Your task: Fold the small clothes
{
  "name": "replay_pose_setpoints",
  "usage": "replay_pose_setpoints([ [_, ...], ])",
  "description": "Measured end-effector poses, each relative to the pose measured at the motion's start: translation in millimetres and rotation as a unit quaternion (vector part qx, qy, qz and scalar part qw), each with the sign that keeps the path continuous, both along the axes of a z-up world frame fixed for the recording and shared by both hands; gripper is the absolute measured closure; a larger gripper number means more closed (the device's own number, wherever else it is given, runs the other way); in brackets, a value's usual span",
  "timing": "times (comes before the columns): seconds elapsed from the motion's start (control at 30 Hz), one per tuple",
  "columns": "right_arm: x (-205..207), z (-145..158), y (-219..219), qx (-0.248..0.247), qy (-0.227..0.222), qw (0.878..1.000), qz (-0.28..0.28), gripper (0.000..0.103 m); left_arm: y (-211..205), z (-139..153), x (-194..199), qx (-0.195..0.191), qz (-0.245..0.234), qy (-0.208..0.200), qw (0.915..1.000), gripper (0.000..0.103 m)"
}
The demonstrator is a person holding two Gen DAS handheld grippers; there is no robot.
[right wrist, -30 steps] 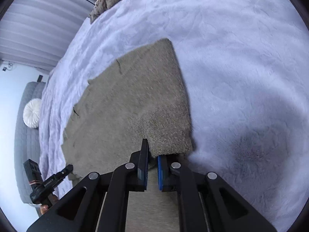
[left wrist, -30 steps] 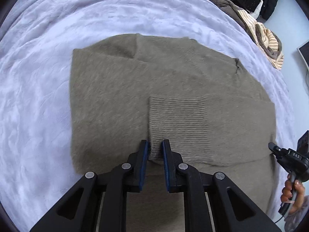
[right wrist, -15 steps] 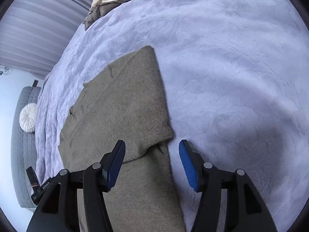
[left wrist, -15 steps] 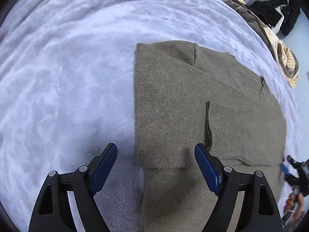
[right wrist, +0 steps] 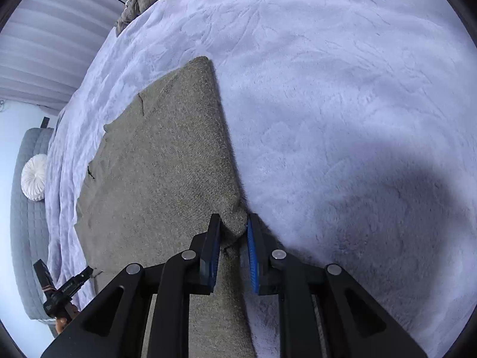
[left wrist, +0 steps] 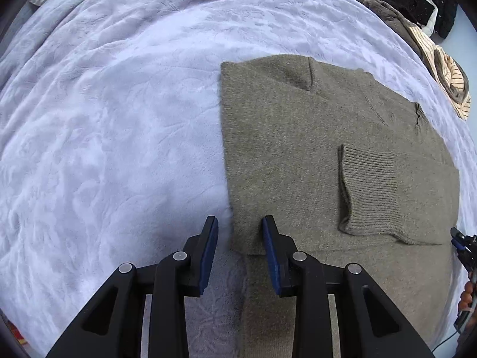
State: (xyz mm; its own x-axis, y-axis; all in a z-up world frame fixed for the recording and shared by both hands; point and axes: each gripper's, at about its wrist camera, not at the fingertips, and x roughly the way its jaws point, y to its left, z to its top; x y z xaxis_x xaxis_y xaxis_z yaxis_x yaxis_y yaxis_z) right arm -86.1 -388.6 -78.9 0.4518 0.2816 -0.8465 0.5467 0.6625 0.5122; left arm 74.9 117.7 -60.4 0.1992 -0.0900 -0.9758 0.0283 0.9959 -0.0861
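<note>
An olive knitted sweater (left wrist: 283,155) lies folded on the lilac blanket (left wrist: 104,119), one ribbed sleeve cuff (left wrist: 369,191) laid across its body. My left gripper (left wrist: 240,232) straddles the near left corner of the folded part. Its jaws are closing, with a strip of blanket still showing between the left pad and the knit. My right gripper (right wrist: 234,226) has the near right corner of the sweater (right wrist: 167,161) bunched between its closing blue pads. Each view catches the other gripper at its edge, held in a hand.
A heap of striped and brown clothes (left wrist: 432,59) and a black garment (left wrist: 417,0) lie at the blanket's far right edge. A grey padded seat with a round white cushion (right wrist: 34,176) stands beyond the far side. Bare blanket (right wrist: 342,119) spreads right of the sweater.
Both grippers let go of the sleeve and fold they held, opened wide, moved outward to the sweater's two near corners and have narrowed around them.
</note>
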Motion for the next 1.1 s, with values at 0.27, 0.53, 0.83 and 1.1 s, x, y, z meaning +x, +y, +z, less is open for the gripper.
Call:
replay_pose_setpoints([
  [0.27, -16.5, 33.5, 24.1, -0.065, 0.02, 0.997, 0.038, 0.08, -8.2, 17.8, -23.8, 0.048, -0.009, 0.0, 0.9988, 0.07],
  [0.53, -33.7, 41.0, 62.8, -0.045, 0.035, 0.996, 0.07, 0.067, -10.4, 29.3, -55.4, 0.058, -0.021, 0.028, 0.9977, 0.07],
  [0.83, -49.8, 52.4, 111.0, -0.041, 0.054, 0.99, 0.123, 0.051, -33.9, 44.7, -97.1, 0.062, -0.049, 0.028, 0.9965, 0.001],
  [1.1, -64.8, 63.2, 145.0, -0.038, 0.061, 0.985, 0.159, 0.039, -49.9, 55.8, -135.6, 0.061, -0.066, 0.058, 0.9942, 0.001],
])
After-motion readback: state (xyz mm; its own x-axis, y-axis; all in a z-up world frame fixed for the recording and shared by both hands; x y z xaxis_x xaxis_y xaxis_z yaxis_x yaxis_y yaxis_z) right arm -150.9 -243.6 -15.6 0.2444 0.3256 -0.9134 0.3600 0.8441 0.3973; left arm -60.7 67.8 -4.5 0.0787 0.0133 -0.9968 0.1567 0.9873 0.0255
